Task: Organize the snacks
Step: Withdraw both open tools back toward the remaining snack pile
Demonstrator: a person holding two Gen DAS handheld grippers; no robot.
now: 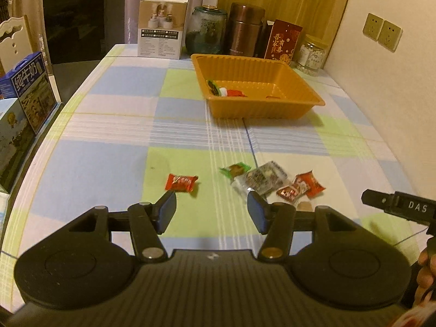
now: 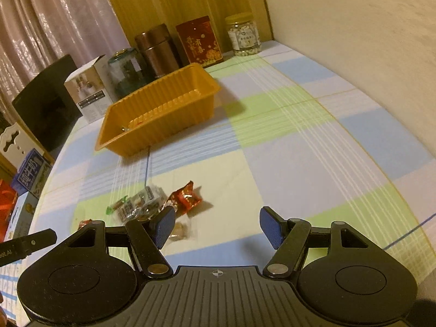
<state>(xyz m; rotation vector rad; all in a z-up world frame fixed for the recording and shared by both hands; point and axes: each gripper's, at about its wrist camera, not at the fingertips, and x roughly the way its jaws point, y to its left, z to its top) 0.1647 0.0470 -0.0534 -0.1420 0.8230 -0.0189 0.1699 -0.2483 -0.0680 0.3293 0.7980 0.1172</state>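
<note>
Both jaws released, empty. Left gripper [image 1: 211, 212] nearer red candy [image 1: 181, 182], just ahead-left, long axis crosswise; tray [image 1: 256, 62] toward table's far edge.

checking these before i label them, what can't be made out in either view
- Contents of the ribbed orange plastic tray: in the right wrist view its near wall hides almost all; in the left wrist view the wrappers are too small to identify.
- Small clear-wrapped brown sweet: the left tongs' finger partly covers it in the left wrist view.
- Blue milk carton: cut off at the left edge.
</note>
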